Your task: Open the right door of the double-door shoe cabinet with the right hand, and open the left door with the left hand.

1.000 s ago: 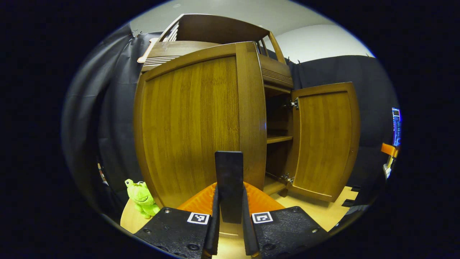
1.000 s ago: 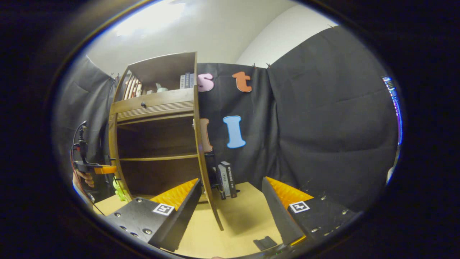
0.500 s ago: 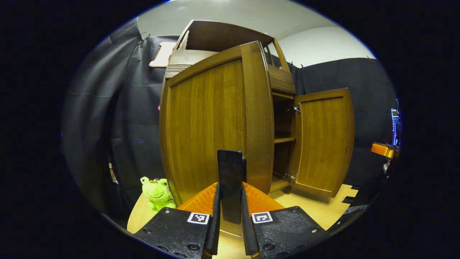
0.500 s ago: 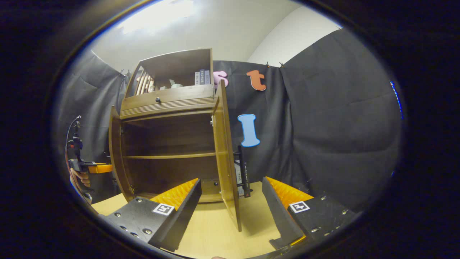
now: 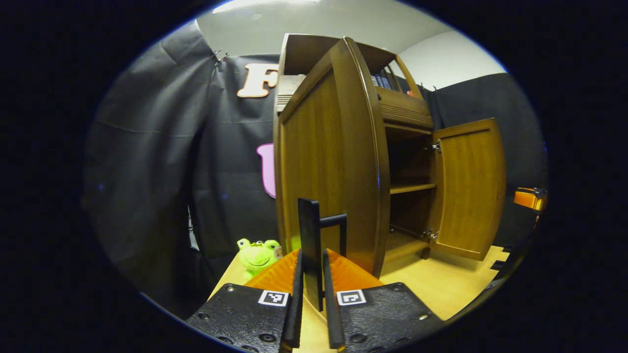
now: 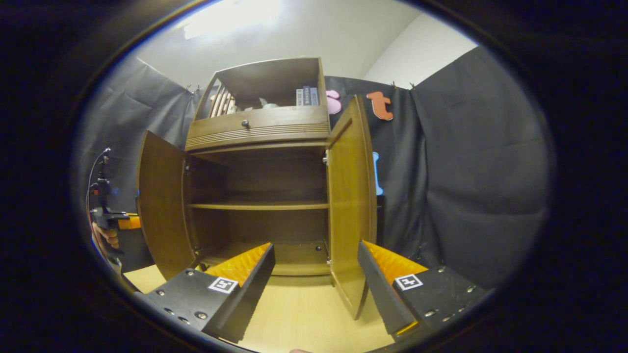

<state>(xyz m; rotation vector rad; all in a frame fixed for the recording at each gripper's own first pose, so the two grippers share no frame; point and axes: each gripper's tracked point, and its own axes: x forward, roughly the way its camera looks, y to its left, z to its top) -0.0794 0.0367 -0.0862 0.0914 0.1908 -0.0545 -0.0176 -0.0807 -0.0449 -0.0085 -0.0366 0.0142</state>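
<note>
Standing open ahead of both tongs, the brown wooden shoe cabinet (image 6: 260,196) shows bare shelves; left tongs (image 5: 312,284) pinch the left door's black handle (image 5: 310,245), right tongs (image 6: 314,274) gape.

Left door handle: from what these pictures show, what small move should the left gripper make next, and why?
Probably open the left gripper and let go: its fingers pinch the black handle, and the left door and right door both stand wide open, baring the shelf.
</note>
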